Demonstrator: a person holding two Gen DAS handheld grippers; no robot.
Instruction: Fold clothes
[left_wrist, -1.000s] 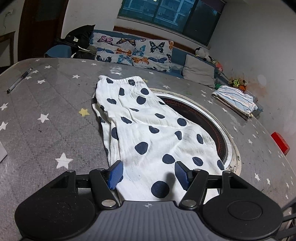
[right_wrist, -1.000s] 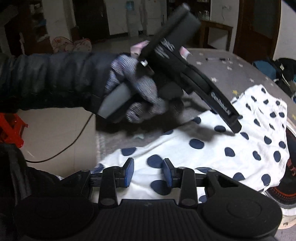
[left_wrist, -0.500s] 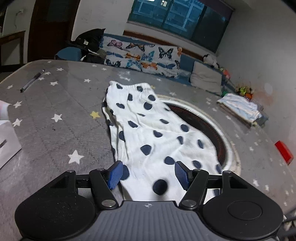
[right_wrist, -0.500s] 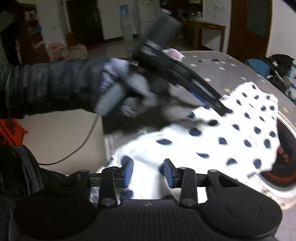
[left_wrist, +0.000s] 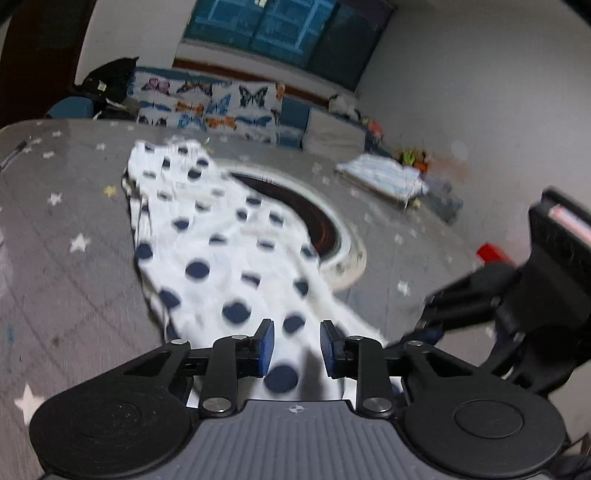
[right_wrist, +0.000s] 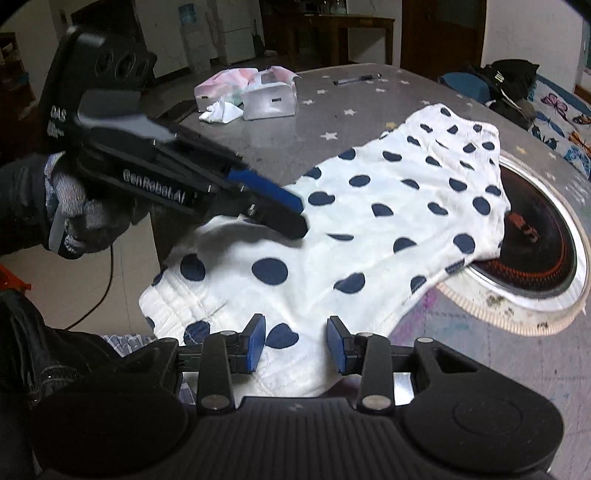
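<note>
A white garment with dark blue dots (left_wrist: 221, 240) lies flat on the grey star-patterned table (left_wrist: 55, 258); it also shows in the right wrist view (right_wrist: 388, 221). My left gripper (left_wrist: 296, 347) is open, its blue pads over the garment's near end. In the right wrist view the left gripper (right_wrist: 280, 210) hovers just above the cloth near its left edge. My right gripper (right_wrist: 295, 345) is open above the garment's near hem, empty. The right gripper's body also shows in the left wrist view at the right (left_wrist: 517, 295).
A round burner (right_wrist: 535, 251) set in the table lies partly under the garment. White boxes and tissues (right_wrist: 255, 92) and a pen (right_wrist: 358, 78) sit at the table's far side. A folded striped cloth (left_wrist: 384, 175) and a red object (left_wrist: 493, 253) lie to the right.
My left gripper has narrowed its jaws and dropped toward the garment's near end. My right gripper has opened wider and pulled back over the hem. The garment now lies flatter.
</note>
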